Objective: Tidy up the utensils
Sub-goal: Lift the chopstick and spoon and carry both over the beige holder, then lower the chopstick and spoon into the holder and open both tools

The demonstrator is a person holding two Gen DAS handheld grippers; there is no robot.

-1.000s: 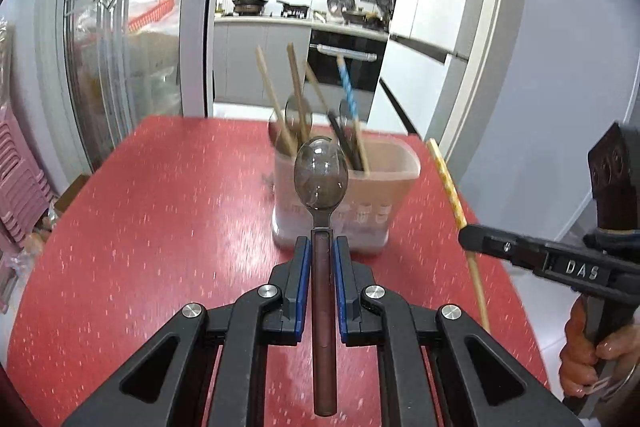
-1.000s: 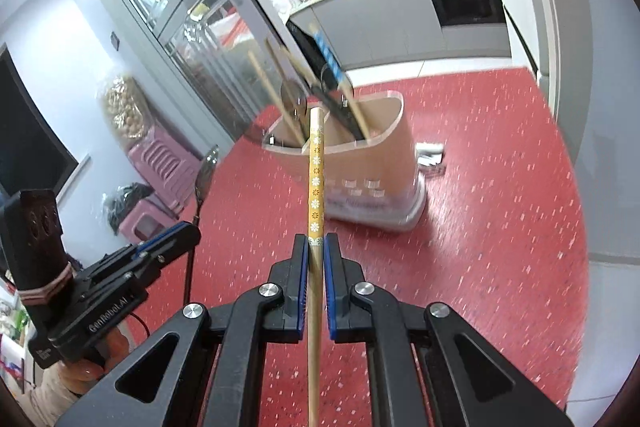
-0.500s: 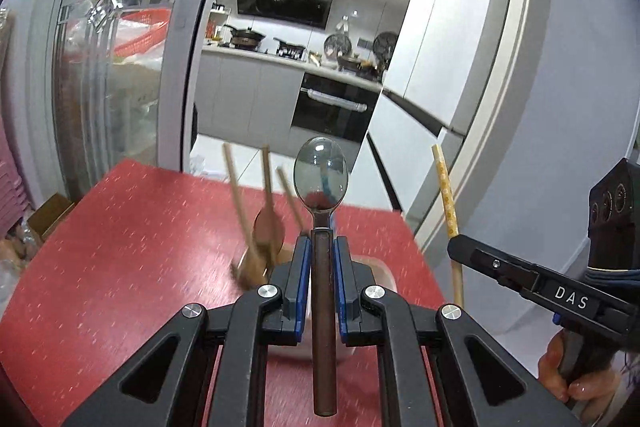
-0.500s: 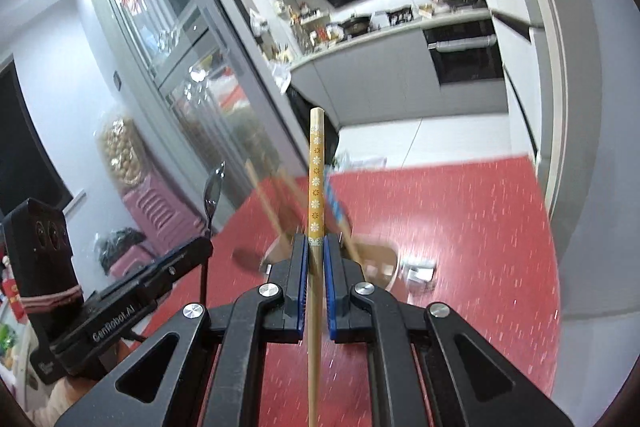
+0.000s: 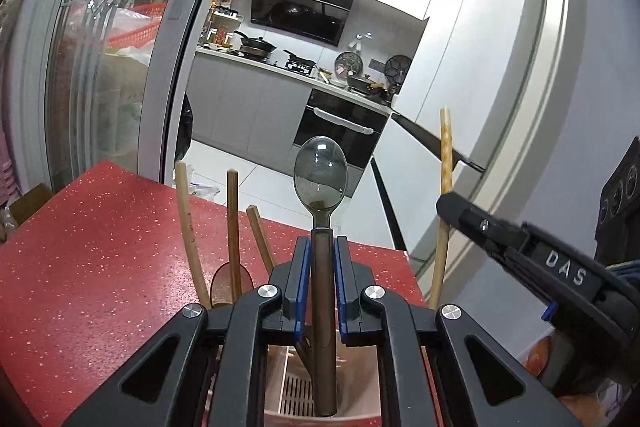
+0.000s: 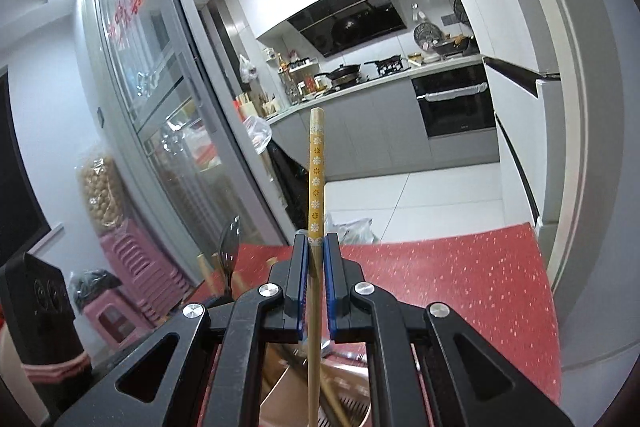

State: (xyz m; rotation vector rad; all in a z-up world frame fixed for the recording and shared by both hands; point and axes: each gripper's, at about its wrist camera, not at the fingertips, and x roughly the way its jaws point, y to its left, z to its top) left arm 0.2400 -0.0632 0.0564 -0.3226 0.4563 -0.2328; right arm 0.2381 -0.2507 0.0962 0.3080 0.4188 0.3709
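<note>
The left hand-held gripper is clamped on a spoon. Its blue pads press the brown handle from both sides. The spoon points straight ahead, toward 12 o'clock, with its shiny bowl up past the fingertips. The handle's end hangs low, over a bin right under the left hand-held gripper. The bin has a slotted floor.

Wooden sticks poke up out of the bin at about 10 o'clock from the left hand-held gripper. A wooden spoon leans there too. The bin sits on a red tabletop with tiny white specks.

The right hand-held gripper is clamped on a chopstick. The chopstick is yellow with little white flowers. It points toward 12 o'clock, and its thin end runs down between the arms toward the bin below.

In the left view the right hand-held gripper comes in from 3 o'clock, tilted a bit up to the left. The chopstick stands nearly upright in its tip. A bit of the person's hand shows at 4 o'clock.

In the right view the spoon shows at 9 o'clock, next to the stick tops.

Beyond the tabletop are a white floor and a kitchen with an oven.
</note>
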